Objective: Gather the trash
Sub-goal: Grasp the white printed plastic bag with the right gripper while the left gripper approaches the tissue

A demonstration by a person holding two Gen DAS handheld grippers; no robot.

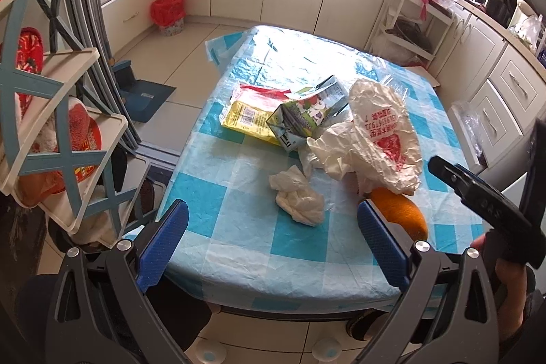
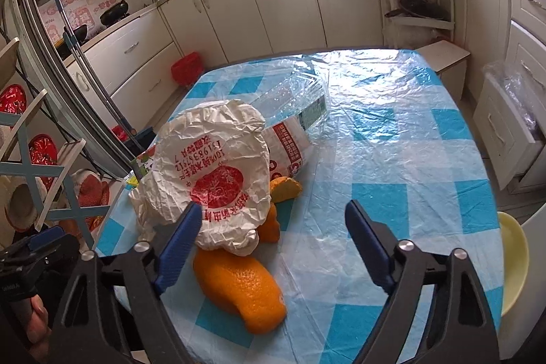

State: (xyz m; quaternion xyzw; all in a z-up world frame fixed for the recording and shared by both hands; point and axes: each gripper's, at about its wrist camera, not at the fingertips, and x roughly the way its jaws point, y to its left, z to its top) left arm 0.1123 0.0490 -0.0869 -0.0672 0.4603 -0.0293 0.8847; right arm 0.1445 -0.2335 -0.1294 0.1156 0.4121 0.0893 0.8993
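Several pieces of trash lie on the desk [image 1: 218, 220], which wears a blue-and-white checked plastic cover. Near its middle sits a yellow wrapper [image 1: 247, 118] with a barcode, and a flattened green drink carton [image 1: 307, 113] rests partly on top of it. Just beside the carton, toward the right edge, a crumpled white paper wrapper with red print [image 1: 382, 139] stands puffed up; white crumpled paper spills from under it. A wadded white tissue [image 1: 297, 198] lies apart from these, closer to the near edge. Orange peel [image 2: 239, 285] lies at the near edge, one large curl in front of the printed wrapper and smaller bits [image 2: 285, 188] tucked against its far side. Behind the wrapper a clear plastic bag with red print [image 2: 293, 111] stretches toward the far edge.

The left gripper [image 1: 273, 234] hangs over the near edge with its jaws wide apart and nothing between them; the tissue sits just ahead of the gap. The right gripper [image 2: 271, 234] also has its jaws apart and empty, its left pad just in front of the printed wrapper, the big peel below and between the fingers. A hand [image 1: 508, 272] holds its handle.

On the floor by the cabinets stands a bin lined with a red bag [image 1: 168, 14].
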